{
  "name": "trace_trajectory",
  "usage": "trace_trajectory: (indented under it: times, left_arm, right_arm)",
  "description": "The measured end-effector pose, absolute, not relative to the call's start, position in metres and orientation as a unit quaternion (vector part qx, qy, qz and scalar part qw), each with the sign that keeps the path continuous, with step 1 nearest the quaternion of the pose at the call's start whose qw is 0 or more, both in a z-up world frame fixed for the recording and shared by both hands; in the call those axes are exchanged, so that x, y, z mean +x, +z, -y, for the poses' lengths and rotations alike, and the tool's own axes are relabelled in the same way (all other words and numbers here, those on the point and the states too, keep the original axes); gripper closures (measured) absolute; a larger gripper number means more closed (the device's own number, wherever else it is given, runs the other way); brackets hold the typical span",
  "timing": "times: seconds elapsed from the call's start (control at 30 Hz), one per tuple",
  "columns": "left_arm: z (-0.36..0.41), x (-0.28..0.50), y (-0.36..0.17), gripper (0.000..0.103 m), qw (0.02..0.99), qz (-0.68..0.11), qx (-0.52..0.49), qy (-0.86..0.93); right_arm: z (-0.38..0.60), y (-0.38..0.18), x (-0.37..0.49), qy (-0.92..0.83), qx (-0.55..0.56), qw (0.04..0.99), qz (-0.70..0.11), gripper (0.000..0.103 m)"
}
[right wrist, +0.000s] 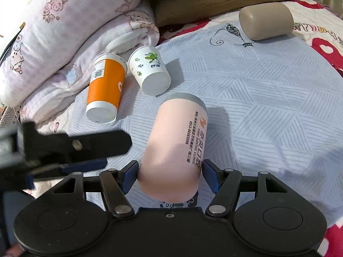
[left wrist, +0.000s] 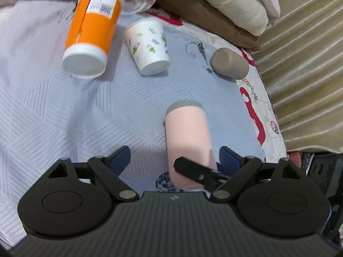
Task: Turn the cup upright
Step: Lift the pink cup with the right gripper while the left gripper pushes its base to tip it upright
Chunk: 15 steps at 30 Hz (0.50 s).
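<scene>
A pink cup (right wrist: 173, 150) with a grey rim and printed text lies tilted on the pale blue bedspread (right wrist: 257, 98). My right gripper (right wrist: 170, 175) has its blue pads (right wrist: 209, 175) on both sides of the cup's closed end and is shut on it. In the left wrist view the same pink cup (left wrist: 188, 137) stands between the open fingers of my left gripper (left wrist: 173, 160), and the right gripper's finger (left wrist: 197, 171) crosses in front of it. The left gripper (right wrist: 85, 147) shows at the left of the right wrist view, holding nothing.
An orange cup (right wrist: 106, 90), a white cup with green leaves (right wrist: 150, 70) and a taupe cup (right wrist: 265, 20) lie on their sides on the bedspread. Folded pink blankets (right wrist: 64, 32) and brown and cream pillows (left wrist: 214, 6) line the far edge. The bed edge (left wrist: 276, 115) drops off right.
</scene>
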<state>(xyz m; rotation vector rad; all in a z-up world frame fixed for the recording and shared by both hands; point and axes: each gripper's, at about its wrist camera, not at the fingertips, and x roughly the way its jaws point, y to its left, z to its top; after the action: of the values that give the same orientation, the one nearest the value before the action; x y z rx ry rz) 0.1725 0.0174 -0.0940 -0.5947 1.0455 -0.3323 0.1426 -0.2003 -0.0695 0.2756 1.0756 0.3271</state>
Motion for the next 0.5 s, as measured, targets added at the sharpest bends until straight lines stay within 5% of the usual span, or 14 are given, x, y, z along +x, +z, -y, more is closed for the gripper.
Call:
trace_trajectory:
  times: [0.27,0.5]
  left_arm:
    - [-0.014,0.176,-0.107,0.037,0.795,-0.487,-0.303,-0.198]
    - [-0.020,0.191,-0.120,0.042,0.799,-0.492,-0.298,-0.176]
  right_arm:
    - [0.199,-0.077,0.145,0.162,0.128,0.822,-0.530,0.033]
    - [0.192,-0.083,0.160,0.210,0.119,0.789,-0.565,0.031]
